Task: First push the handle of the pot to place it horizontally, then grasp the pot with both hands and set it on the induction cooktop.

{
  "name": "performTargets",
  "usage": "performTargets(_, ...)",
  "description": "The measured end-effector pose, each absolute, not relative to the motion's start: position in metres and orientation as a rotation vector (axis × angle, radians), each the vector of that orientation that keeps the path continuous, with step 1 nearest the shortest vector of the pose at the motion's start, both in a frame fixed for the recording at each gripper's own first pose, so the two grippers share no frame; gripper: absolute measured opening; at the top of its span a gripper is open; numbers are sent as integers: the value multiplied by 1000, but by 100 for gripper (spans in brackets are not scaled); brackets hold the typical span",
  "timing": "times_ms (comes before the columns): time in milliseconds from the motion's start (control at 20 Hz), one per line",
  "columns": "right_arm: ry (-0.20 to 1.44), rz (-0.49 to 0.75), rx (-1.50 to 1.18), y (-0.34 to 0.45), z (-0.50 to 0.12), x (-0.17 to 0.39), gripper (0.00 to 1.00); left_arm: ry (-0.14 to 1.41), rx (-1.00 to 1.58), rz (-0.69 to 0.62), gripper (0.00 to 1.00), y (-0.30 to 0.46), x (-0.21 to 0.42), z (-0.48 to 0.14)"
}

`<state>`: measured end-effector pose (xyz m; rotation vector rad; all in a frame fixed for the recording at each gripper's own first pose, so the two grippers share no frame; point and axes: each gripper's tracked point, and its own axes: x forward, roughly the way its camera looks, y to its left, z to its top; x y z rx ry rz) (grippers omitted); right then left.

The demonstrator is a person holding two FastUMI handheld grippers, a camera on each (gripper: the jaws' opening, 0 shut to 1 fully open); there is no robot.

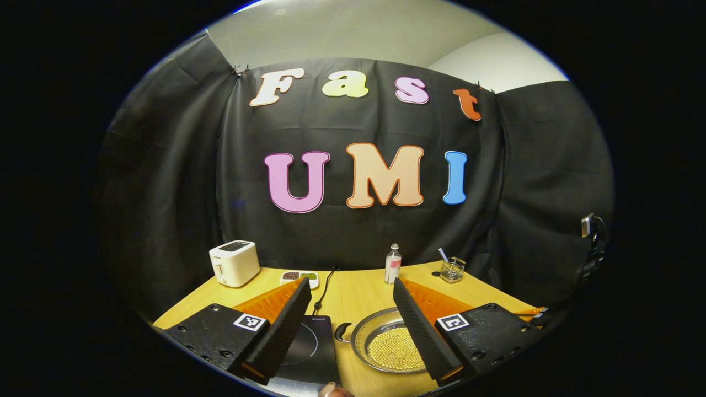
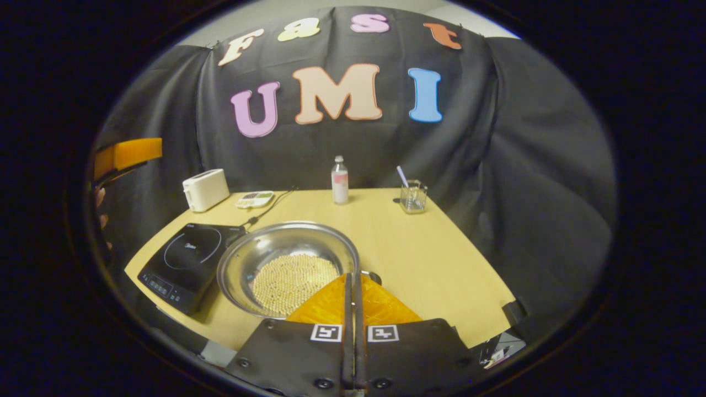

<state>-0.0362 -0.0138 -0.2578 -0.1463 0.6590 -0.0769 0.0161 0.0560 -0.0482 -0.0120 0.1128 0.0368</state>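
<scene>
Pot [image 2: 287, 267] sits near the tabletop's front edge, just right of the induction cooktop [image 2: 185, 262] by the front-left corner, pale beads inside. In the right gripper view a dark handle [image 2: 374, 275] shows at the rim's near-right side, close to the right gripper [image 2: 353, 286], which has its jaws closed together w/ nothing between; tips point at that rim spot, so it's the nearer one for the push. Another handle [image 1: 343, 331] shows in the left gripper view on the pot's cooktop side. Left gripper [image 1: 350, 317] hovers over the front edge, jaws wide, straddling cooktop & pot. Handle axis looks skewed, not yet square to the front edge, I'd judge.
</scene>
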Motion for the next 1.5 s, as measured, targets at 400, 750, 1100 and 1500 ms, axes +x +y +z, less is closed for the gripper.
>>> performTargets(400, 872, -43, -111, -30, -336, -51, 3, 154, 18, 103, 95, 50, 16, -63)
performTargets(750, 911, -24, -99, -36, -354, -38, 0, 187, 15, 169, 97, 59, 14, -71)
performTargets(1100, 909, -9, -114, -41, -357, -25, 3, 188, 22, 212, 95, 62, 12, -71)
performTargets(1500, 902, 24, -155, -51, -362, 0, 3, 191, 18, 282, 95, 75, 1, -71)
